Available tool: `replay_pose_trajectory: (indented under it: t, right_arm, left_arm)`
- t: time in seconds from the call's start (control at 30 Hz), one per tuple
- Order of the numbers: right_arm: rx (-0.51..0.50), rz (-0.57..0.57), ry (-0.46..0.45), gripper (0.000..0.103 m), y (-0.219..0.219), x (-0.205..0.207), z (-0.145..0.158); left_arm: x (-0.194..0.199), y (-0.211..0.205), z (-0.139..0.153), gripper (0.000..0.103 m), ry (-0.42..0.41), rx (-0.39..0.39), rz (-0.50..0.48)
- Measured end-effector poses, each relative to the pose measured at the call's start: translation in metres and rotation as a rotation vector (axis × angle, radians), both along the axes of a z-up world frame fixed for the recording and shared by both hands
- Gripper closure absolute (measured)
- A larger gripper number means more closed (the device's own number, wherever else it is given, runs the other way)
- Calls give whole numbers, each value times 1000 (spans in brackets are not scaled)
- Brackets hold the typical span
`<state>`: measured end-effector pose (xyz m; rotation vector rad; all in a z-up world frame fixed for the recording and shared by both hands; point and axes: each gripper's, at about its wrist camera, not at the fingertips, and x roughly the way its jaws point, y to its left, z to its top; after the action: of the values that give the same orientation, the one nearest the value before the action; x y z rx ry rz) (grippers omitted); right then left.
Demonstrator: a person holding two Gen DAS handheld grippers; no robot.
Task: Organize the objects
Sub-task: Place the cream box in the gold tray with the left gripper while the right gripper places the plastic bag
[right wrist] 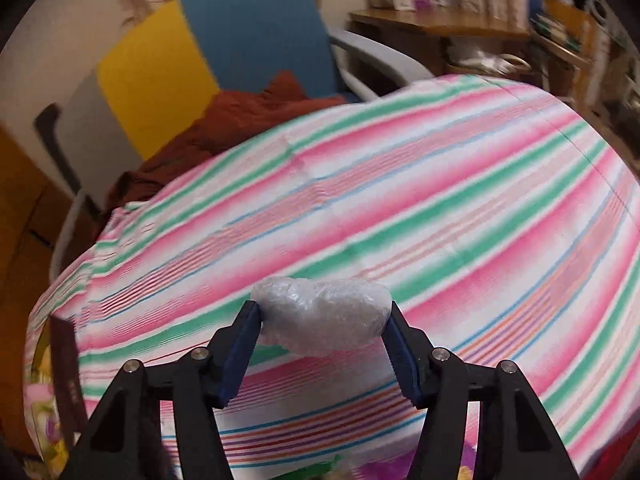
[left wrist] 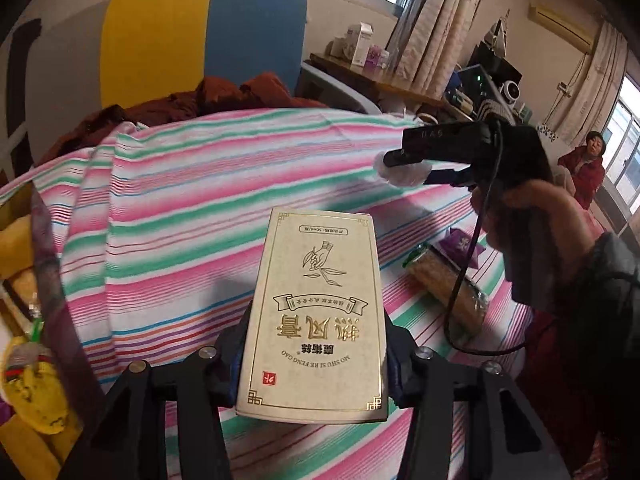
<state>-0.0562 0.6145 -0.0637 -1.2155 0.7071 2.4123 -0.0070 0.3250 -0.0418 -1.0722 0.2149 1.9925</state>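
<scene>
My left gripper (left wrist: 316, 344) is shut on a tall cream box with gold print (left wrist: 316, 316), held above the striped cloth (left wrist: 180, 200). My right gripper (right wrist: 324, 320) is shut on a crumpled white plastic bundle (right wrist: 326, 314), clamped between the blue pads (right wrist: 240, 344). In the left wrist view that same right gripper (left wrist: 404, 164) hovers at the right over the cloth with the white bundle (left wrist: 404, 170) at its tip, a hand (left wrist: 532, 216) holding it.
A snack packet (left wrist: 448, 292) and a purple packet (left wrist: 460, 246) lie on the cloth at the right. A yellow and blue chair (left wrist: 200, 36) with a rust-red garment (left wrist: 224, 96) stands behind. A wooden desk (left wrist: 360, 76) holds boxes. A seated person (left wrist: 588, 164) is far right.
</scene>
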Motion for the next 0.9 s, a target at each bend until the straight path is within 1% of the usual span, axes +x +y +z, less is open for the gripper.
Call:
replay_pose_trajectory:
  t: [0.1,0.17,0.23,0.4,0.5,0.77,0.9]
  right_arm:
    - [8,58,14,41,-17,-6,3]
    - [-17,96,28,41,-31,-6,8]
    - [0,132,24,41,-48,-7,15]
    - [-30,245,75,41,-99,-12,35]
    - [-31,309,97,41,-134,-17,47]
    - [-42,490,156,41,-239,-22,74]
    - [-60,576,164,40,-286,-31,78]
  left_arm:
    - [1,-18,15,51,21,12,31]
    - [1,-34,26,51,37,23,52]
    - [0,-50,32,51,51,25,77]
    - [-5,-92,41,50,59,50,153]
    - [-9,-120,45,50,70,59,207]
    - [-34,-209,53,50,81,94,429]
    - [-43,-244,50,50,81,101,518]
